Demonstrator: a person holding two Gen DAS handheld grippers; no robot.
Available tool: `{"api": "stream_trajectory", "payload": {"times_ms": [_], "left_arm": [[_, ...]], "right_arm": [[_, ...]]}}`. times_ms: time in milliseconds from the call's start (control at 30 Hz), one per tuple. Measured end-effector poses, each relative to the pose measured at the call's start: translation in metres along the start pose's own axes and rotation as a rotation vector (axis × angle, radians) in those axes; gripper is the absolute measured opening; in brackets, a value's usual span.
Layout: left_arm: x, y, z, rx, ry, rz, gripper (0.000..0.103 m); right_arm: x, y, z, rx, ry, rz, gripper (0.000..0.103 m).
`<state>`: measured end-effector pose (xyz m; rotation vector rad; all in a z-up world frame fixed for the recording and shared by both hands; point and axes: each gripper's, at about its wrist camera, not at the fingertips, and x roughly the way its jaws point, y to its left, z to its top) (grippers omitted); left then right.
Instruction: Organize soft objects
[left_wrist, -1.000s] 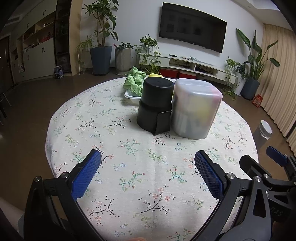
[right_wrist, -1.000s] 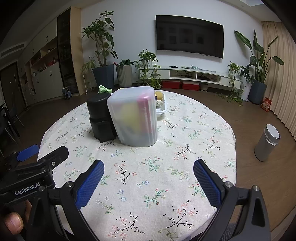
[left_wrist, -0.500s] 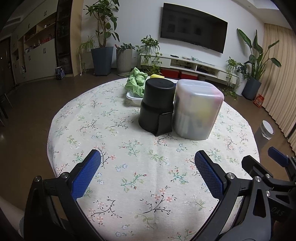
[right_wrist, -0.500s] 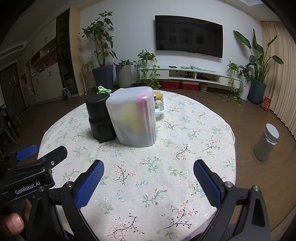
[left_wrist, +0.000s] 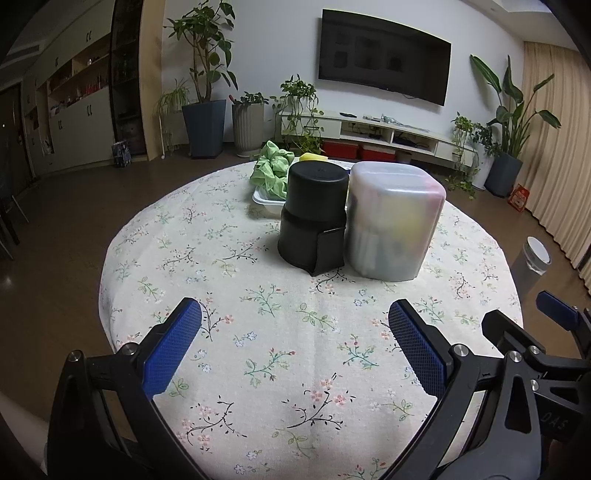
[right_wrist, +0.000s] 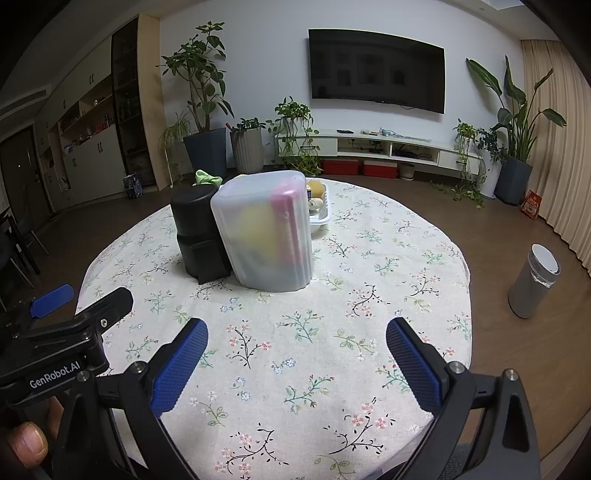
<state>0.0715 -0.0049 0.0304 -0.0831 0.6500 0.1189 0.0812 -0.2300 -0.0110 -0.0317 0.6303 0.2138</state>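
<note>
Left wrist view: my left claw (left_wrist: 295, 332) is wide open and holds nothing; the tub (left_wrist: 393, 221) and black pot (left_wrist: 314, 218) look a bit closer than before. Right wrist view: my right claw (right_wrist: 297, 345) is open and empty too; nothing moved. Green cloth (left_wrist: 273, 170) sits in the tray (left_wrist: 264, 197) behind.

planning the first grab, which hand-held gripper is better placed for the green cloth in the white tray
Left, probably. The green cloth lies on the tray's left end, showing fully past the black container from the left hand-held gripper; the right hand-held gripper barely sees it.
</note>
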Motion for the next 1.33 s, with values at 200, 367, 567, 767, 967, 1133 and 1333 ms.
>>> {"api": "stream_trajectory", "payload": {"times_ms": [200,367,567,767,967,1133,1333], "left_arm": [[-0.0009,0.0015,0.0009,-0.002,-0.008,-0.002,0.103],[-0.0001,0.0019,0.0009,-0.003,-0.003,-0.006,0.103],[0.0009,0.0012,-0.0002,0.0,-0.002,-0.007,0.103],[0.0014,0.0005,-0.0012,0.008,-0.004,-0.006,0.103],[0.0022,0.0004,-0.0018,0.013,-0.005,-0.005,0.103],[0.0016,0.0006,-0.0022,0.013,-0.007,-0.004,0.103],[0.0015,0.0005,-0.0016,0.011,-0.006,-0.004,0.103]], "right_arm": [[0.0006,-0.0005,-0.0006,-0.001,0.001,0.0,0.1],[0.0005,-0.0004,-0.0005,0.0,0.0,0.001,0.1],[0.0004,-0.0006,-0.0004,0.0,0.001,0.001,0.1],[0.0009,-0.0022,-0.0009,0.006,0.001,-0.001,0.1],[0.0022,-0.0021,-0.0021,0.007,0.001,-0.002,0.1],[0.0021,-0.0022,-0.0019,0.006,0.001,-0.002,0.1],[0.002,-0.0021,-0.0018,0.007,0.001,-0.002,0.1]]}}
